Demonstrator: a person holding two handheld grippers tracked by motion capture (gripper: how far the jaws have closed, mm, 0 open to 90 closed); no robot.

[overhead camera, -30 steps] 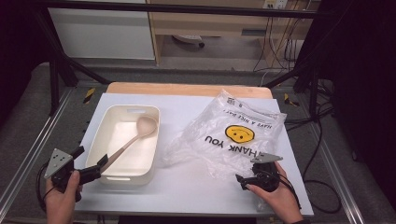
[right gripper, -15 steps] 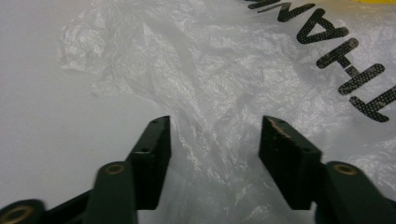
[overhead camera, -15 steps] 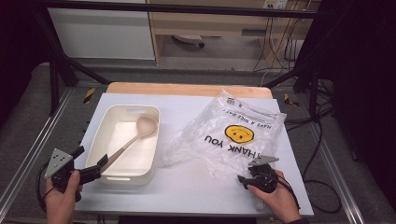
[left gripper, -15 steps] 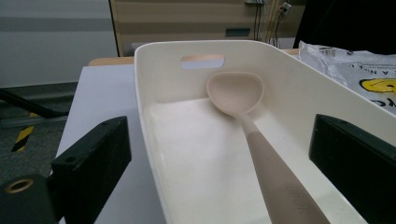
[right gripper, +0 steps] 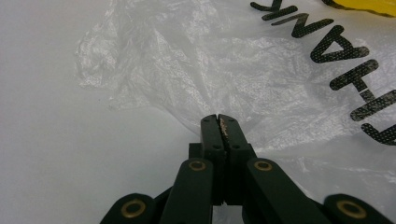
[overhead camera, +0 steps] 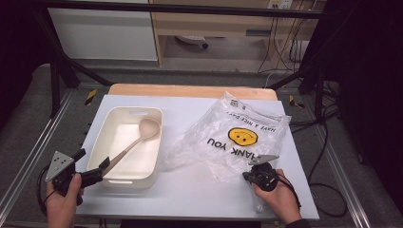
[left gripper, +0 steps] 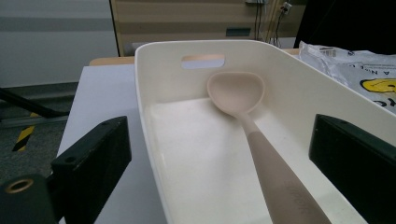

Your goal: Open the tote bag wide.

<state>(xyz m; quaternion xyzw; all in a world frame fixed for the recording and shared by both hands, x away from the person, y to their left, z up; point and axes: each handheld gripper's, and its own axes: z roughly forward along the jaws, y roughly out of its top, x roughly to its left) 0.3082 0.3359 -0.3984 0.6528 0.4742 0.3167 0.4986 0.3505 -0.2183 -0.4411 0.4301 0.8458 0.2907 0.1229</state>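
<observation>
From above, the left gripper (overhead camera: 92, 172) sits at the near end of the white tub (overhead camera: 107, 137), jaws spread wide around the spoon (overhead camera: 135, 140) handle, touching nothing visible; the right gripper (overhead camera: 247, 175) meets the near edge of the plastic bag (overhead camera: 237, 137), its tips hidden under hand and body. In the left gripper view, the spoon's handle end is cut off below, between apart jaws. In the right gripper view, the jaws have just closed, pinching a fold of bag film.
</observation>
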